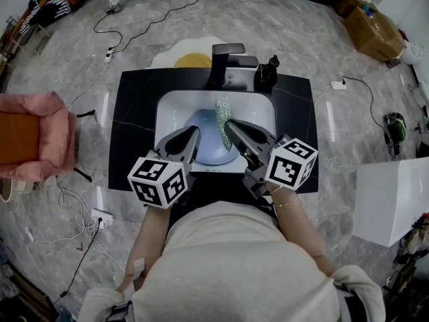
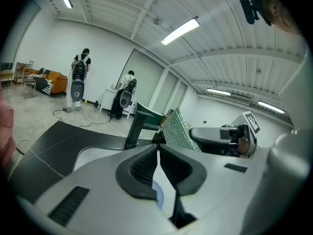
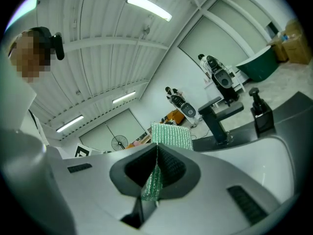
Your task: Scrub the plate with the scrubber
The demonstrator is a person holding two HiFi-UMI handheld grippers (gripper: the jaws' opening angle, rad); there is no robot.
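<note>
A blue plate (image 1: pixel 211 149) sits low in the white sink basin (image 1: pixel 173 104). My left gripper (image 1: pixel 196 134) is shut on its left rim. In the left gripper view the plate (image 2: pixel 157 194) shows as a thin pale and blue sliver pinched between the jaws of the left gripper (image 2: pixel 158 148). My right gripper (image 1: pixel 228 124) is shut on a green mesh scrubber (image 1: pixel 222 109), which sticks up above the plate's far side. In the right gripper view the scrubber (image 3: pixel 171 136) stands out past the right gripper (image 3: pixel 156 148). The left gripper view also shows the scrubber (image 2: pixel 177 130), to its right.
A black faucet (image 1: pixel 224 58) and a black soap dispenser (image 1: pixel 268 72) stand behind the basin on the black counter (image 1: pixel 134 133). A pink armchair (image 1: pixel 30 136) is at the left, a white box (image 1: pixel 392 200) at the right, and cables lie on the floor.
</note>
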